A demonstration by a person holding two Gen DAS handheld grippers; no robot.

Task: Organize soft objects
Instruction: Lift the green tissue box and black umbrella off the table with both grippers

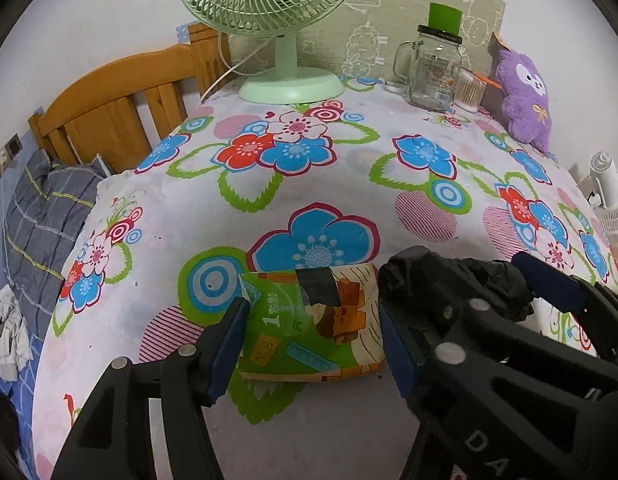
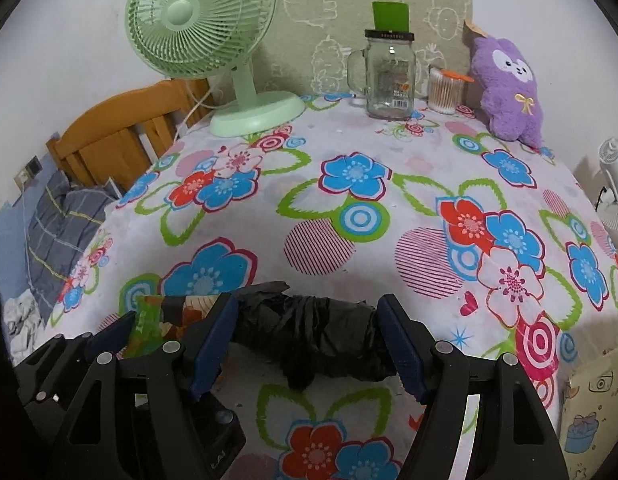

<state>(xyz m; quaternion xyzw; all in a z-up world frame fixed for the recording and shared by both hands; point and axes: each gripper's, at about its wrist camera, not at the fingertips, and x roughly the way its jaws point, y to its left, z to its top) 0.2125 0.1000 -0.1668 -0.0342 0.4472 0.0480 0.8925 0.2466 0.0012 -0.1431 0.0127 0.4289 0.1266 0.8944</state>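
Observation:
A soft green and tan printed packet [image 1: 313, 320] lies on the flowered tablecloth [image 1: 309, 184]. My left gripper [image 1: 311, 334] is open, one finger on each side of the packet. A crumpled black plastic bag roll [image 2: 309, 332] lies just right of the packet. My right gripper [image 2: 305, 344] is open around the bag, one finger at each end. The bag [image 1: 457, 284] and the right gripper's fingers [image 1: 549, 284] also show in the left wrist view. The packet [image 2: 157, 320] shows at the left of the right wrist view. A purple plush toy [image 2: 509, 92] leans at the back right.
A green desk fan [image 2: 213, 40] stands at the back left. A glass jar mug [image 2: 389, 76] with a green-capped thing behind it and a cotton swab tub [image 2: 443, 92] stand at the back. A wooden headboard [image 1: 109, 112] and bedding [image 1: 41, 216] lie left of the table. A white fan [image 2: 613, 184] is at right.

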